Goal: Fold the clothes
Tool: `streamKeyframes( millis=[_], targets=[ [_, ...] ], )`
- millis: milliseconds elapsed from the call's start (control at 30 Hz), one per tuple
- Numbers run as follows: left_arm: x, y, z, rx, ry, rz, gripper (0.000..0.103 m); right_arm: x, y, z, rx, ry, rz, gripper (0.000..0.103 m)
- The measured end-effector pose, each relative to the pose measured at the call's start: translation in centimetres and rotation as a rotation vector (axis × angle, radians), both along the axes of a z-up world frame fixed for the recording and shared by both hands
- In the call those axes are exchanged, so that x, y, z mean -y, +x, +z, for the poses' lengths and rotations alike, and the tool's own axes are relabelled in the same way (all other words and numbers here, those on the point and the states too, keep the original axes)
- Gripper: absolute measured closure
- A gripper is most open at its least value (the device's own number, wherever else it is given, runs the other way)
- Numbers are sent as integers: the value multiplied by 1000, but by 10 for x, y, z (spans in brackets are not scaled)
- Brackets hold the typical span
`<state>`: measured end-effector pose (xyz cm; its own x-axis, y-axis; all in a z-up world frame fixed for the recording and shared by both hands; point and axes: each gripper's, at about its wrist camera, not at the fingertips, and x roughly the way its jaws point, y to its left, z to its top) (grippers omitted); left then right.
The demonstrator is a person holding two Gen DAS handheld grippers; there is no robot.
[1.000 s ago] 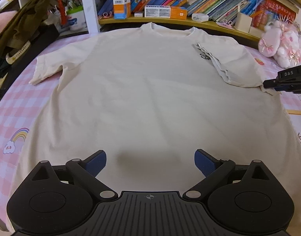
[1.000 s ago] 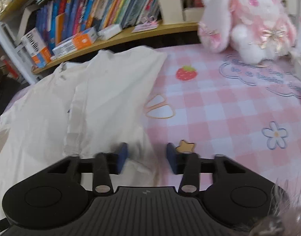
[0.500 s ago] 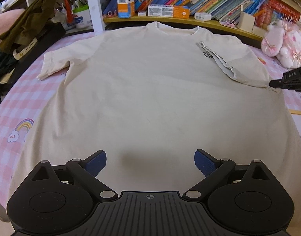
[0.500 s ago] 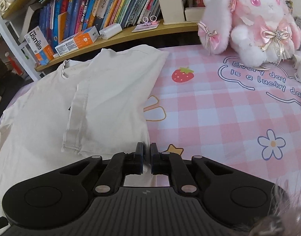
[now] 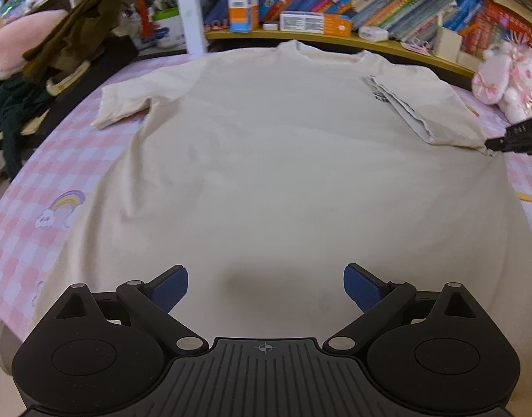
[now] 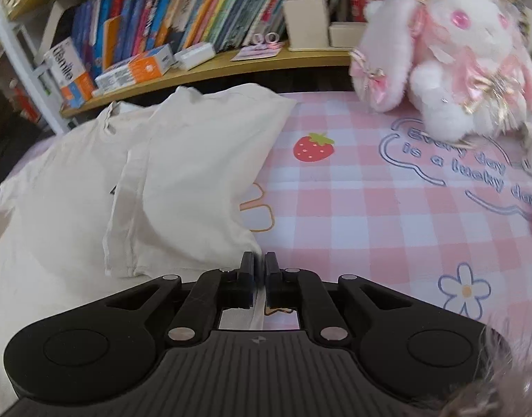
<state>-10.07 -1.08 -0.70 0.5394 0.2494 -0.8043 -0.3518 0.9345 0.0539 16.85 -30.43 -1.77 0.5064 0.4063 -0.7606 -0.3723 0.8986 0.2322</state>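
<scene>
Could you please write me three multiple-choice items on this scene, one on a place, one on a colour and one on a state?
1. Where does the plush rabbit sit?
A. on the checked cloth beside the bookshelf
B. on the T-shirt
C. on the floor

2. What colour is the T-shirt?
A. green
B. cream
C. black

3. How is the right gripper?
A. wide open
B. out of view
C. shut on the T-shirt's edge

Answers: 1 A, it rests on the cloth; 2 B, plain cream; 3 C, fabric pinched.

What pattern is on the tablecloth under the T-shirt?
Pink-and-white checks on the tablecloth, with cartoon prints; clearest in the right wrist view.
</scene>
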Motion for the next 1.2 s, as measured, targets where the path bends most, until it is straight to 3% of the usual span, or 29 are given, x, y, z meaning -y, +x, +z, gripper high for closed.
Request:
streamKeyframes(
  millis=[67, 200, 300, 400, 633, 700, 800, 867, 933, 1033, 1200],
  targets=[
    [-6, -4, 3, 13, 9, 28, 5, 2, -2, 1, -10, 15, 5, 95],
    [-21, -10, 8, 40, 8, 92, 5, 15, -14, 5, -32, 105, -12, 77],
    [-30, -9, 8, 49, -4, 121, 5, 20, -32, 11, -21, 115, -20, 74],
    [-33, -3, 6, 53, -31, 106, 5, 12, -53, 21, 52, 53, 10, 71],
    [-26, -1, 10, 74, -19, -50, 5, -75, -75, 38, 249, -140, 270, 61],
    [-29, -4, 12, 74, -23, -76, 5, -105, -76, 32, 268, -190, 316, 63],
    [-38, -12, 12, 62, -32, -96, 5, -140, -67, 15, 247, -270, 287, 69],
    [-49, -16, 11, 54, -35, -93, 5, -149, -60, 11, 226, -276, 244, 78],
    [-61, -19, 12, 52, -46, -78, 5, -151, -54, 13, 214, -241, 194, 96],
    [-77, -19, 11, 52, -80, -53, 5, -153, -58, 31, 234, -143, 128, 96],
    [-90, -14, 12, 63, -107, -88, 5, -171, -55, 18, 168, -202, 108, 95]
  ],
)
